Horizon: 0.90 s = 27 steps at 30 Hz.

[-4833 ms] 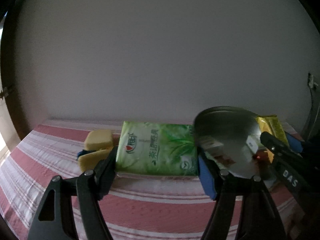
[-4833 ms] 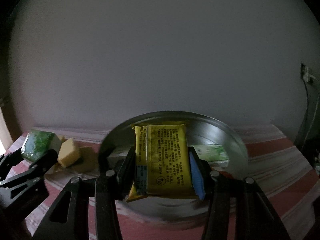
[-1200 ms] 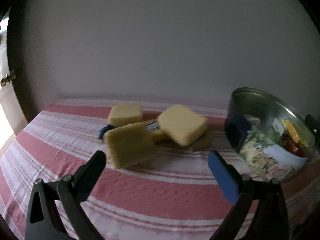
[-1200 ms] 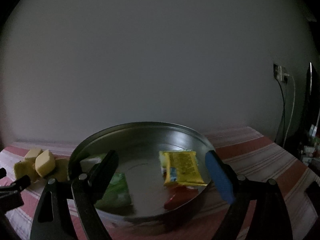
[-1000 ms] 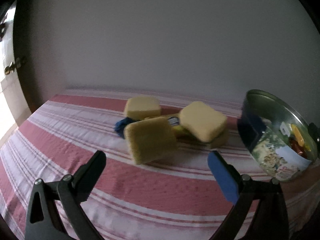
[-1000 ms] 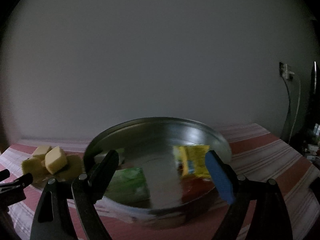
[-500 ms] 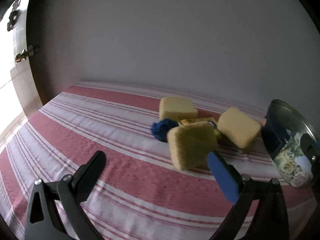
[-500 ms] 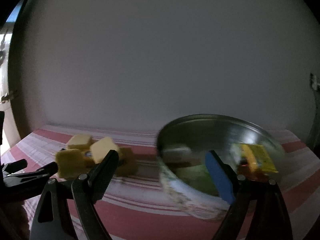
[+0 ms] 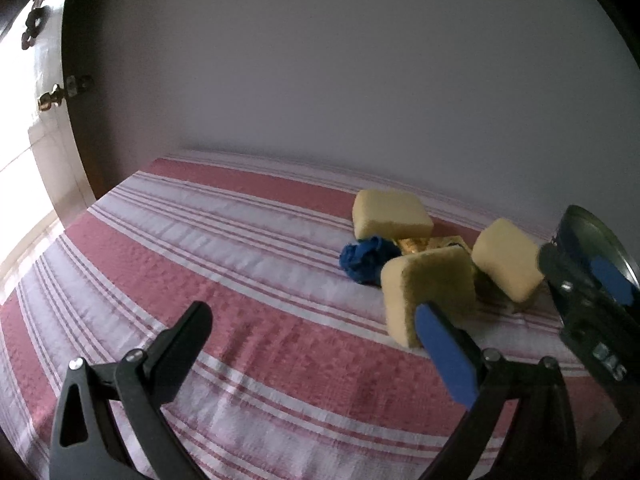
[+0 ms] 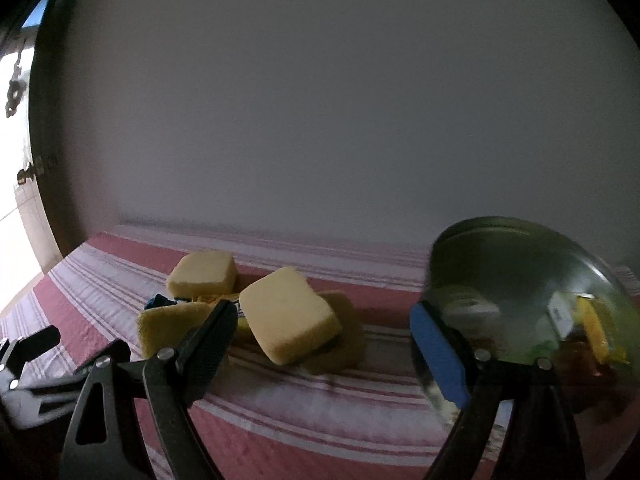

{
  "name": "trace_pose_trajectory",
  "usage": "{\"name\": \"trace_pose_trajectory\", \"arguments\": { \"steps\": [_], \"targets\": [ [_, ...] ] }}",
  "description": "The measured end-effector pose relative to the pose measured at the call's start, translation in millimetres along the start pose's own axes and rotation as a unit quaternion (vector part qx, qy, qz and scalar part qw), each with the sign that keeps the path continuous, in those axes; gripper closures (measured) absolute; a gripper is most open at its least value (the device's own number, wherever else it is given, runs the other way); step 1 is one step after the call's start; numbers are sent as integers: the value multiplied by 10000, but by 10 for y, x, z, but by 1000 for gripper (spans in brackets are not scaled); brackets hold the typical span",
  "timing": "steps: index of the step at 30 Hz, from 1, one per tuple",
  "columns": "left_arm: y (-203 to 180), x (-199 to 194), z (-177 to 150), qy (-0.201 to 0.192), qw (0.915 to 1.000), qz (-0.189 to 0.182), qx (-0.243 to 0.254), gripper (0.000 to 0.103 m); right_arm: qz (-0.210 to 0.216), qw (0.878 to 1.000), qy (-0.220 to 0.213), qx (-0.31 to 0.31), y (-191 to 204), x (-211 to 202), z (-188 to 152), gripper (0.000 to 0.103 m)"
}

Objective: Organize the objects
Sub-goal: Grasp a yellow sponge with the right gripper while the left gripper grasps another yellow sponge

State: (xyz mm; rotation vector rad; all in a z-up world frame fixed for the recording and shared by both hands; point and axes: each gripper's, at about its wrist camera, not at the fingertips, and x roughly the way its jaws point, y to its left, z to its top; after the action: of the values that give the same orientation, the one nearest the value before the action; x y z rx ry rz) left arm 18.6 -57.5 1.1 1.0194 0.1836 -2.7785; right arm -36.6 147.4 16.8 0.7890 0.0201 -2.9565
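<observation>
Both tongs gaped empty over the striped cloth (image 9: 248,264): left gripper (image 9: 312,322), right gripper (image 10: 320,318). Sponges (image 10: 289,326) lay at 11 o'clock, half hiding a blue wad (image 9: 365,258). The tin (image 10: 532,280) at 2 o'clock was blurred, its packets unreadable.

Both cameras sit low over the striped desk (image 9: 248,264), facing the bare wall (image 9: 360,72). The left one looks from the sponges' (image 9: 430,292) left, the right one from nearer, straight at them (image 10: 288,320). Both views share the sponges and the metal tin (image 10: 520,264), at the left view's right edge (image 9: 596,232).
</observation>
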Motion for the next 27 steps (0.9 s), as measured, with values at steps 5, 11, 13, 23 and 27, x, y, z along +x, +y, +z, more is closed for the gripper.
{"name": "trace_pose_trajectory", "arguments": {
  "steps": [5,11,13,23,27],
  "targets": [
    [-69,55,32,15,10000,-26,61,0,-24,9990,421,-148,101,236,50,13],
    [-110,115,44,91,9999,13,98,0,56,9938,1081,-237,147,511,37,16],
    [-93,169,62,155,9999,6,64,0,110,9932,1132,-254,150,512,25,38],
    [-92,129,51,68,9997,-251,-9,0,126,9994,230,-204,52,-42,-20,41],
    [-185,144,55,93,9992,-393,0,0,-15,9998,-142,116,-137,-339,-39,41]
  ]
}}
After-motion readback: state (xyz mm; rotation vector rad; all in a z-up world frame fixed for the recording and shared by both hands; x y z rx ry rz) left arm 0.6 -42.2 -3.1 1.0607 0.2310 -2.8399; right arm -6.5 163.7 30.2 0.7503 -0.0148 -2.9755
